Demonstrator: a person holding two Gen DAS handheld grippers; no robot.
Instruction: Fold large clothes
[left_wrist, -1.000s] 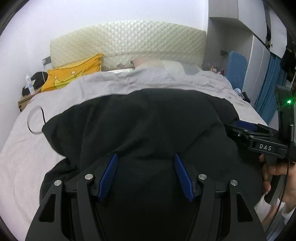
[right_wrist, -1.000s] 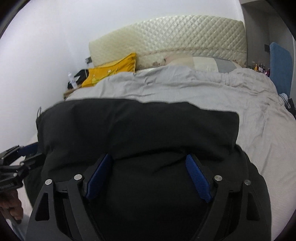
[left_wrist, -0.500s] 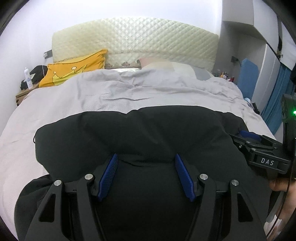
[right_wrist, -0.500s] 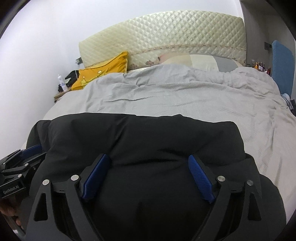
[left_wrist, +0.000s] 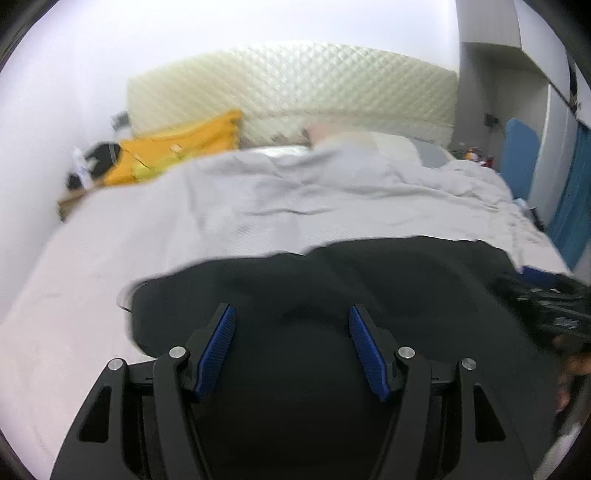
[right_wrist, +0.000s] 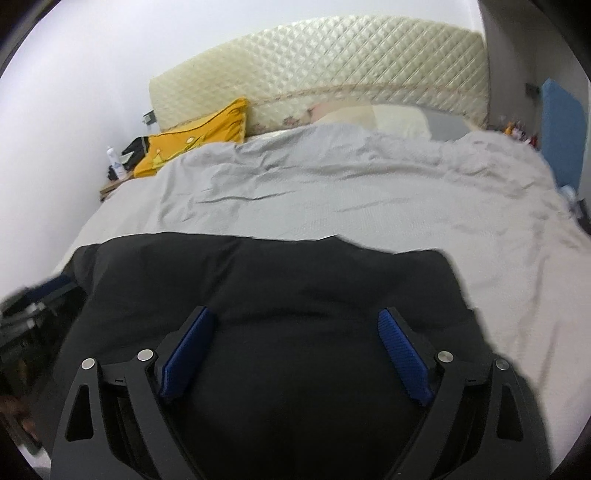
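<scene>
**Folding the black garment on the bed: part way through**

Lying across the near end of the bed (right_wrist: 332, 206), the black garment (right_wrist: 266, 280) showed a fairly straight far edge against the grey cover, with a rounded corner on the left and a squarer one on the right. That neat edge suggested at least one fold was already made, though the near part of the cloth was hidden under the tools, so how many layers lay there could not be told. The bundle looked broad and puffy, so by my reading more folding and some flattening were left to do.

On the left, the left gripper (left_wrist: 290, 347) hung over the near left part of the garment, its blue-padded fingers (left_wrist: 216, 350) spread wide with only dark cloth showing between them. Nothing appeared pinched between the pads; whether the tips brushed the fabric could not be told, since that view was blurred.

To the right, the right gripper (right_wrist: 295, 350) sat over the near right part of the garment, its fingers (right_wrist: 404, 362) likewise set wide apart and gripping nothing. Each tool showed dimly at the edge of the other's view.

At the far end of the bed, a yellow pillow (right_wrist: 199, 136) leaned by the quilted headboard (right_wrist: 332, 81), well apart from the garment.
</scene>
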